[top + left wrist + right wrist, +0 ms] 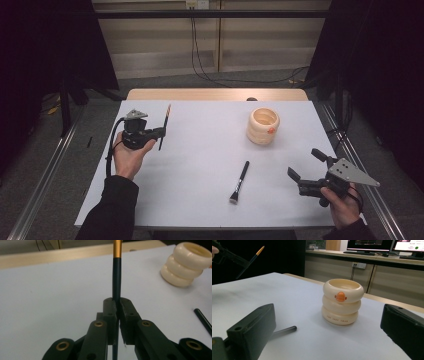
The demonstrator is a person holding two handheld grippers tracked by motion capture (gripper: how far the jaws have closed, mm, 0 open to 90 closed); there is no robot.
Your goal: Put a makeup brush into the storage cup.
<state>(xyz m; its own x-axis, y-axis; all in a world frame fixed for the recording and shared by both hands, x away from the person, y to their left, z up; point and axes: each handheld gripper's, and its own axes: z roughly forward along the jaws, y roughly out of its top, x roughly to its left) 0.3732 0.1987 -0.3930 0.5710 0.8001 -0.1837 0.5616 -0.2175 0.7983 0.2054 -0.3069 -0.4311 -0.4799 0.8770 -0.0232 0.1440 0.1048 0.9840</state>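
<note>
My left hand-held gripper (pixel 161 131) clamps a slim dark brush (pixel 116 277) above the tabletop (pixel 200 150); my right hand-held gripper (pixel 305 164) gapes wide near the cream holder (pixel 263 125)

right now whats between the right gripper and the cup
Nothing: in the high view, bare white table separates the right gripper from the cup. The brush lies off to the left.

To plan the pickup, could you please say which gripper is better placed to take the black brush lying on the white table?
Right gripper: open, empty, nearer the black brush; left gripper grips a pencil.
</note>
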